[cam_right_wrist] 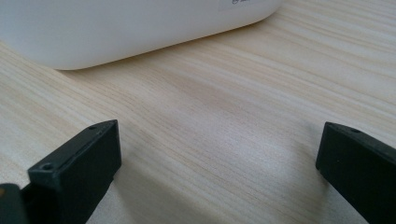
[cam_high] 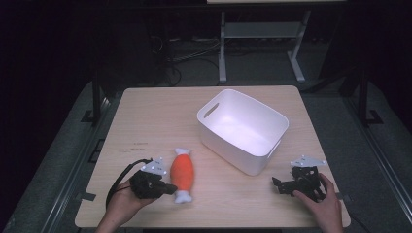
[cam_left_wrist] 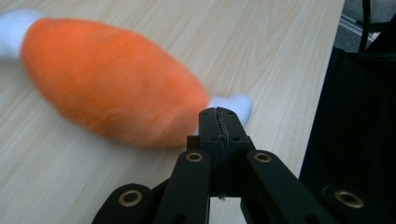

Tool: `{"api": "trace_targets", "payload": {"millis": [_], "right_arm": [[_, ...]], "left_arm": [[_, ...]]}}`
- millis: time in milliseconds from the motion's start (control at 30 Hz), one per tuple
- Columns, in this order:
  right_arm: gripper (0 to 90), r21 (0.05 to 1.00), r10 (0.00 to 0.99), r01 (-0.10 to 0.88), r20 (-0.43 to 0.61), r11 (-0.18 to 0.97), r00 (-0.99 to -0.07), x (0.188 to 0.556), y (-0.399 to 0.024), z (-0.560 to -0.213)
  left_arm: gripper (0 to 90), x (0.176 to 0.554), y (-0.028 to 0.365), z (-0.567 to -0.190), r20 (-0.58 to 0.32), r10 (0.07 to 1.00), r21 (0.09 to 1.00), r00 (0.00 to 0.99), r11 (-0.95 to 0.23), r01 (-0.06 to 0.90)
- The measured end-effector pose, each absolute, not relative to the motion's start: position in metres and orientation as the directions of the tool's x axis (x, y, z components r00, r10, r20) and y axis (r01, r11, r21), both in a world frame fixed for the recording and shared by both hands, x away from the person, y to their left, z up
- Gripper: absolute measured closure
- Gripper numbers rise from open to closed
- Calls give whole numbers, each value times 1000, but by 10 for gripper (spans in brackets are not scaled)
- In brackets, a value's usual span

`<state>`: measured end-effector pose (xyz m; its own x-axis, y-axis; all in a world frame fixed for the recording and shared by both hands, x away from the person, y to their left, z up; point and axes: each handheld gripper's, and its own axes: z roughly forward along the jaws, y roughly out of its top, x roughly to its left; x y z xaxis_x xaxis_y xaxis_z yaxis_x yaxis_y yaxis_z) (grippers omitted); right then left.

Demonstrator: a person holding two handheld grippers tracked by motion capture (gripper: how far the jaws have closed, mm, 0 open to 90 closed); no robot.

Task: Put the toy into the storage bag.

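1. The orange plush toy (cam_high: 182, 173) with white ends is seen lying flat on the bench (cam_high: 160, 116), lengthwise from 12 to 6 o'clock, at about 7 o'clock of the bench's middle in the high view.
2. The left tool (cam_high: 170, 188) is held just at 9 o'clock of the toy's lower end; its jaws are pressed fully together with nothing between them, as is seen in the left gripper view (cam_left_wrist: 219, 122), where the toy's white tip lies just beyond them.
3. Whether the closed jaws touch the toy cannot be told.
4. The right tool (cam_high: 277, 183) is rested on the bench at 5 o'clock, its jaws spread wide over bare wood.
5. The white bin (cam_high: 242, 130) is stood at 2 o'clock of the toy, well apart from it.
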<state>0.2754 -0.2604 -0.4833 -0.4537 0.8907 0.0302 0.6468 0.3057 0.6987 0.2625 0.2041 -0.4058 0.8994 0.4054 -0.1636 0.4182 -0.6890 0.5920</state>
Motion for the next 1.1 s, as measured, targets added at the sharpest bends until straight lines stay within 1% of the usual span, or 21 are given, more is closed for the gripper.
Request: {"api": "trace_targets", "payload": {"millis": [267, 667, 800, 1100], "right_arm": [[0, 699, 891, 647, 30, 306, -454, 275, -260, -483], [0, 699, 891, 646, 30, 306, -454, 275, -260, -483], [0, 699, 891, 647, 30, 306, -454, 275, -260, -483], [0, 699, 891, 647, 30, 306, -454, 275, -260, -483]], "left_arm": [[895, 266, 180, -409, -167, 362, 579, 917, -717, 389], [895, 271, 148, -424, -174, 331, 549, 927, -749, 370], [895, 271, 144, -429, -160, 336, 532, 928, -763, 368], [895, 272, 149, -435, -176, 357, 512, 917, -762, 395]]}}
